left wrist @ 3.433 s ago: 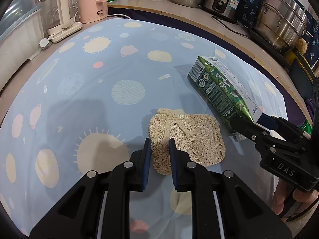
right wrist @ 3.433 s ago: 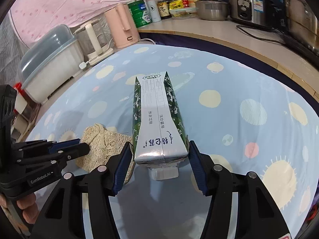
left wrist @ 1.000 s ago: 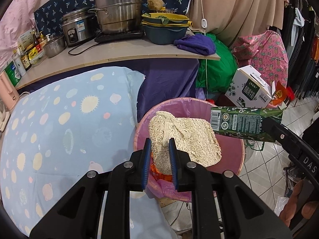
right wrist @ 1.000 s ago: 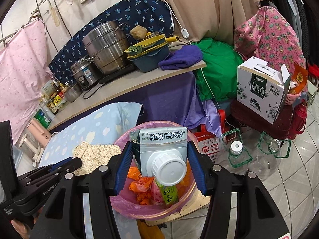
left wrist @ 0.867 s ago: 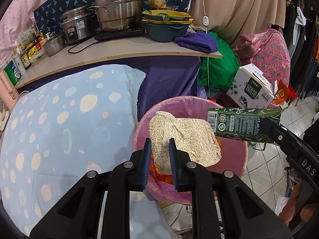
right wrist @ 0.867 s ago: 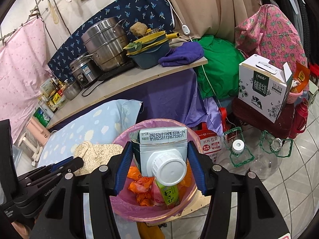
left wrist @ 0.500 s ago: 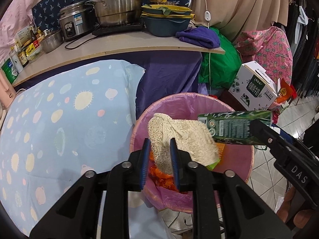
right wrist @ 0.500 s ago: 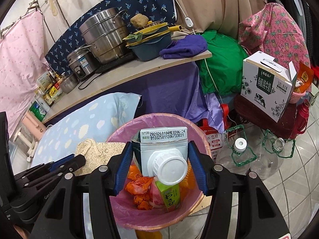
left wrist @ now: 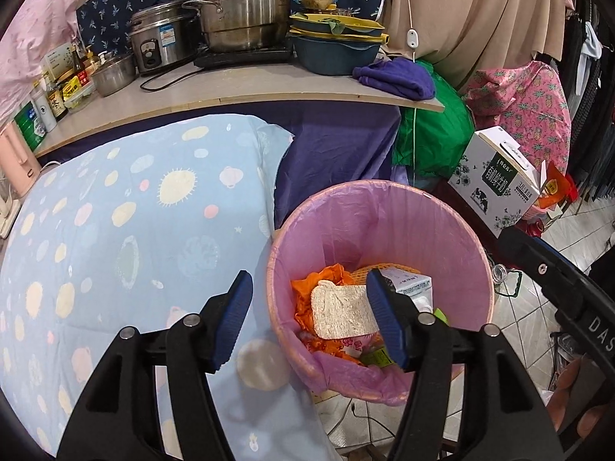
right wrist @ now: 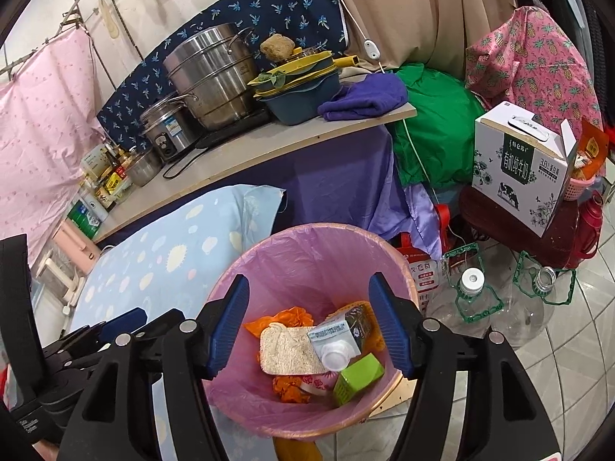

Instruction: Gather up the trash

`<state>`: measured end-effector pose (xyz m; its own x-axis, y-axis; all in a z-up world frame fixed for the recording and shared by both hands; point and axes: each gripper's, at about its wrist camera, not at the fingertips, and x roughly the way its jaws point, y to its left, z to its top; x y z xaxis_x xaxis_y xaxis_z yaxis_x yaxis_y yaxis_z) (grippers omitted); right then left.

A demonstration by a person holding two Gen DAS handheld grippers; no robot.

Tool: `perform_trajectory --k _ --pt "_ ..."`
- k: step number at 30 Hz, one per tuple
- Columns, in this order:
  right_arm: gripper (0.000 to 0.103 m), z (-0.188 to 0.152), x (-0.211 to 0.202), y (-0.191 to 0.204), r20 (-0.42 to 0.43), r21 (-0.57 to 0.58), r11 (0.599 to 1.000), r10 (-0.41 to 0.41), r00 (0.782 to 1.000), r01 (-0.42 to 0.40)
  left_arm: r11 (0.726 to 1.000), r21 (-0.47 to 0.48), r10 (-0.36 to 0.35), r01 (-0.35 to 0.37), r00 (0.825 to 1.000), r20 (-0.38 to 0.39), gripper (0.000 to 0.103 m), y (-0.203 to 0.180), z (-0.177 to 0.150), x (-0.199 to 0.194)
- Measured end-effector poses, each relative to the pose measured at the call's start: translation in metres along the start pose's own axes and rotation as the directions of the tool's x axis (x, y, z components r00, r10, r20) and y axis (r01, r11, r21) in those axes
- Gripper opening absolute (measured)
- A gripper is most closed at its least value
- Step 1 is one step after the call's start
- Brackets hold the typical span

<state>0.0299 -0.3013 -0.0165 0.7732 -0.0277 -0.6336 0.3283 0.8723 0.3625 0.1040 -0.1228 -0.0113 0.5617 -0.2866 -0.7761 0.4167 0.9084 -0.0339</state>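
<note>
A bin with a pink liner (left wrist: 384, 207) (right wrist: 307, 246) stands on the floor beside the table. Inside lie the beige loofah pad (left wrist: 342, 313) (right wrist: 288, 349) and the green milk carton (right wrist: 342, 330) (left wrist: 411, 286) with its white cap, on orange wrappers. My left gripper (left wrist: 311, 319) is open and empty above the bin's near left rim. My right gripper (right wrist: 313, 330) is open and empty over the bin. The right gripper's arm also shows at the right in the left wrist view (left wrist: 553, 292).
The table has a blue planet-print cloth (left wrist: 127, 230). A counter (left wrist: 230, 96) behind holds steel pots, a rice cooker and bottles. A white milk box (right wrist: 519, 169), empty water bottles (right wrist: 469, 299) and cloth bundles stand on the tiled floor to the right.
Both grippers have opened. The loofah pad and the milk carton have dropped from them into the bin.
</note>
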Motion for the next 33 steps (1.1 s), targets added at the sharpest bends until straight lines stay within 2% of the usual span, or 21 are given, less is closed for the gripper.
perform_trajectory --k 6,14,19,22,24,33 --pt "0.065 -0.007 -0.003 0.006 -0.019 -0.021 1.0 0.012 1.0 -0.012 1.0 -0.01 0.004 -0.004 1.0 -0.017 0.059 0.001 -0.008 -0.001" --pt "0.068 -0.018 -0.007 0.019 -0.039 -0.099 0.995 -0.013 0.999 0.009 0.999 -0.029 0.024 -0.024 0.999 -0.021 0.06 0.005 -0.018 -0.009" --pt "0.073 -0.024 -0.012 0.029 -0.058 -0.159 0.987 -0.03 0.998 0.02 0.997 -0.05 0.058 -0.058 0.998 -0.012 0.072 0.01 -0.027 -0.021" --pt "0.073 -0.03 -0.015 0.033 -0.076 -0.187 0.982 -0.041 0.996 0.026 0.995 -0.057 0.078 -0.079 0.997 -0.017 0.073 0.013 -0.034 -0.028" --pt "0.08 -0.034 -0.018 0.036 -0.082 -0.196 0.98 -0.048 0.995 0.031 0.994 -0.066 0.084 -0.086 0.996 -0.028 0.075 0.015 -0.039 -0.031" --pt "0.083 -0.053 -0.025 0.042 -0.119 -0.225 0.974 -0.064 0.991 0.036 0.989 -0.082 0.122 -0.126 0.991 -0.048 0.083 0.019 -0.06 -0.044"
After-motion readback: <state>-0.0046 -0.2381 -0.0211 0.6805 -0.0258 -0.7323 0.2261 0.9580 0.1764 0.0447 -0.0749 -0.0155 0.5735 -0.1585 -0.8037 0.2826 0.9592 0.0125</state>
